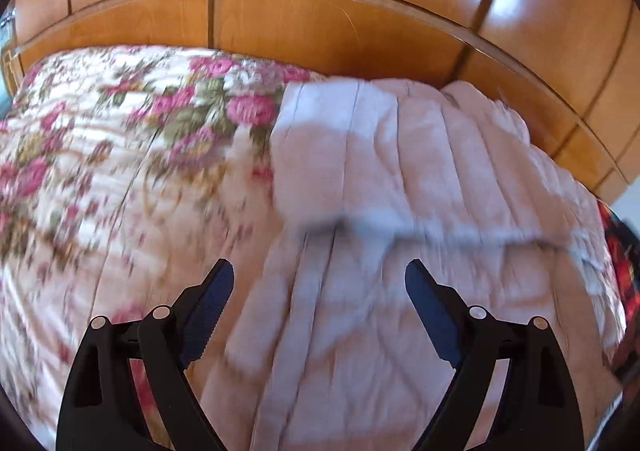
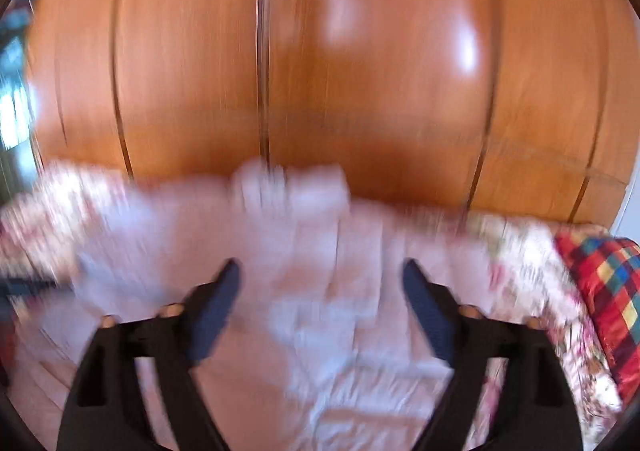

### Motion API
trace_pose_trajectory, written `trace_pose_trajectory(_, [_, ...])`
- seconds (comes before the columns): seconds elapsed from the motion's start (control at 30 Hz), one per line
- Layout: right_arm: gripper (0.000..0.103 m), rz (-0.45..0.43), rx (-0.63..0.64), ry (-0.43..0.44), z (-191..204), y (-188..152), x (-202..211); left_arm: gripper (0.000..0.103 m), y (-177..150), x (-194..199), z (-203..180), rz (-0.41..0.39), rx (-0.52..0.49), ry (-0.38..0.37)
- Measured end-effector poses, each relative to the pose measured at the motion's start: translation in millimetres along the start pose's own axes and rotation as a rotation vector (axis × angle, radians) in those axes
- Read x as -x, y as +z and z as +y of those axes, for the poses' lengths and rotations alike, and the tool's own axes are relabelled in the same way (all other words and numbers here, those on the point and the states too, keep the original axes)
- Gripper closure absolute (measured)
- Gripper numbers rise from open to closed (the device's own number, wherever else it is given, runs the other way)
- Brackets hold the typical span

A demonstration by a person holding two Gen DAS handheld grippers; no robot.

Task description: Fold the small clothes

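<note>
Now I'm holding both grippers, left (image 1: 319,283) and right (image 2: 321,283), jaws apart, empty. Pale garment (image 1: 400,171) ahead lying folded over once; further folds seemingly remaining.

A floral bedspread (image 1: 120,139) meets glossy wooden panels (image 1: 320,23) — beside it, seemingly, a checked cushion (image 2: 604,283).

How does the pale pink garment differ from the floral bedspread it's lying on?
The pale pink garment is plain, with no print; the floral bedspread carries pink roses and green leaves on cream. The garment is creased lengthwise, with a folded edge across it, while the bedspread lies spread out, smoother. The garment covers only part of the bed; the bedspread reaches well past it. Both are soft fabric lying in front of the wooden panelling.
</note>
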State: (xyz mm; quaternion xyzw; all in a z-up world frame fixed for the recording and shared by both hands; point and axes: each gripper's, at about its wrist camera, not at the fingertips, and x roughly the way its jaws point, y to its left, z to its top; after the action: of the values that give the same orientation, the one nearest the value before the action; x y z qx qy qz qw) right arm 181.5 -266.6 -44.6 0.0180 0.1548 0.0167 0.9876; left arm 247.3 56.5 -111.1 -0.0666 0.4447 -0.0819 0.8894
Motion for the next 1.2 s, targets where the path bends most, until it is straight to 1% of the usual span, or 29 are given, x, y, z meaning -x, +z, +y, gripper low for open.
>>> trace_pose_trajectory(0.03, [0.004,-0.13,-0.019,-0.017,-5,5,22,0.016,-11,7,2,0.002,-0.006,-0.007])
trace_pose_trajectory(0.07, [0.004,-0.228,-0.037,-0.048,-12,10,41,0.016,-19,12,3,0.004,-0.01,-0.006])
trace_pose_trajectory(0.1, [0.004,-0.277,-0.055,-0.075,-17,13,54,0.016,-30,18,5,0.005,-0.013,0.002])
trace_pose_trajectory(0.13, [0.004,-0.305,-0.085,-0.104,-25,21,66,0.016,-36,23,7,0.003,-0.012,0.006])
trace_pose_trajectory(0.17, [0.004,-0.301,-0.113,-0.115,-32,26,73,0.016,-44,28,10,-0.001,-0.008,0.007])
trace_pose_trajectory(0.2, [0.003,-0.272,-0.139,-0.116,-39,30,76,0.016,-48,31,13,-0.004,-0.003,0.008])
trace_pose_trajectory(0.23, [0.003,-0.185,-0.169,-0.1,-48,33,76,0.016,-54,36,16,-0.005,0.009,0.013])
trace_pose_trajectory(0.33, [0.003,-0.026,-0.205,-0.055,-61,22,76,0.016,-69,44,27,0.017,0.037,0.004])
trace_pose_trajectory(0.43, [0.003,0.098,-0.207,-0.018,-67,-7,86,0.016,-82,50,34,0.037,0.03,-0.005])
trace_pose_trajectory(0.5, [0.003,0.157,-0.204,-0.008,-71,-26,91,0.016,-92,55,37,0.046,0.021,-0.024])
trace_pose_trajectory(0.6, [0.003,0.252,-0.216,-0.009,-83,-60,102,0.016,-106,66,41,0.054,0.009,-0.069])
trace_pose_trajectory(0.67, [0.003,0.31,-0.236,-0.003,-94,-76,110,0.016,-112,74,44,0.065,0.0,-0.105])
trace_pose_trajectory(0.73, [0.003,0.386,-0.286,0.018,-110,-98,115,0.016,-116,81,47,0.078,-0.008,-0.146])
trace_pose_trajectory(0.8, [0.005,0.419,-0.34,0.05,-121,-114,123,0.016,-121,86,50,0.102,-0.01,-0.186])
trace_pose_trajectory(0.83, [0.007,0.444,-0.382,0.082,-129,-124,125,0.016,-122,87,51,0.113,-0.012,-0.198])
trace_pose_trajectory(0.9, [0.02,0.478,-0.467,0.149,-140,-140,130,0.016,-127,91,53,0.138,-0.023,-0.23])
trace_pose_trajectory(0.93, [0.023,0.489,-0.521,0.192,-145,-151,133,0.016,-128,92,54,0.149,-0.028,-0.246])
trace_pose_trajectory(1.0, [0.037,0.511,-0.591,0.257,-148,-167,136,0.016,-133,94,55,0.175,-0.043,-0.269])
trace_pose_trajectory(1.07, [0.04,0.533,-0.628,0.309,-146,-179,137,0.016,-137,96,55,0.192,-0.064,-0.28])
trace_pose_trajectory(1.1, [0.04,0.543,-0.643,0.339,-144,-184,137,0.018,-139,98,54,0.203,-0.081,-0.291])
trace_pose_trajectory(1.2, [0.04,0.511,-0.64,0.389,-136,-192,146,0.019,-145,101,52,0.224,-0.109,-0.309])
